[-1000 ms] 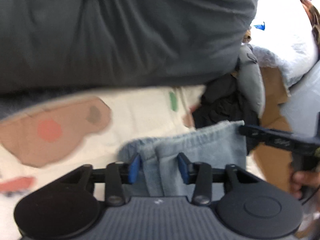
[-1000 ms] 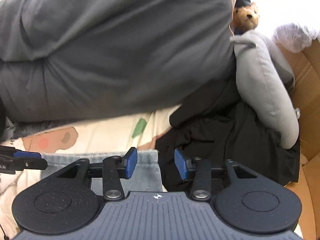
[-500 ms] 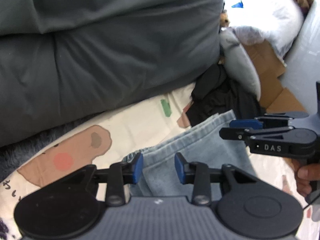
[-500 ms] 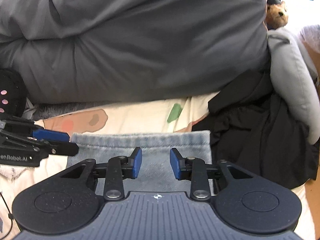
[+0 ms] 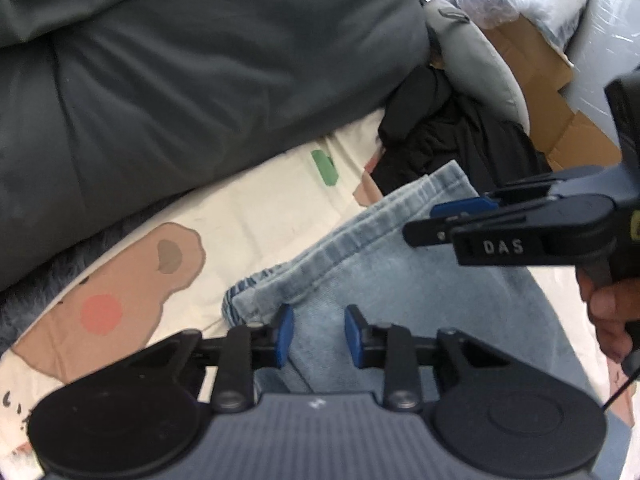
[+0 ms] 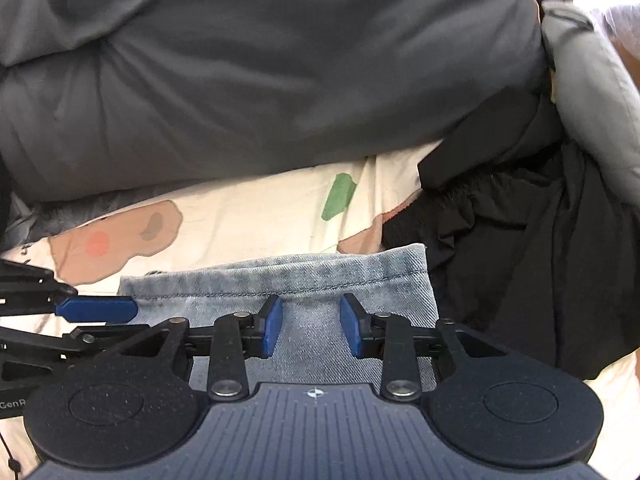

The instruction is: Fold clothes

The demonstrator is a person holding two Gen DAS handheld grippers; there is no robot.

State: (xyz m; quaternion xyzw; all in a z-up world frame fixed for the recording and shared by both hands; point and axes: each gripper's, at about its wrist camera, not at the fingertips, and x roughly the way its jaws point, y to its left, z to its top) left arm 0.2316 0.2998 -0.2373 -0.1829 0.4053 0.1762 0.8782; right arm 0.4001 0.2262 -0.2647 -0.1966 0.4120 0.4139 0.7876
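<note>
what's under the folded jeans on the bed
The light blue jeans lie on a cream sheet printed with a brown bear and a green patch. The sheet shows around their far edge; what lies directly beneath the denim is covered.

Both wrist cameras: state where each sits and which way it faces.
Left wrist: on the left gripper, angled down at the light blue jeans; its jaws are closing with denim between them; the right gripper and a hand show at right.
Right wrist: on the right gripper, angled down at the jeans' hem; the left gripper shows at left.
Shared: jeans, grey duvet, black garment, printed sheet.
</note>
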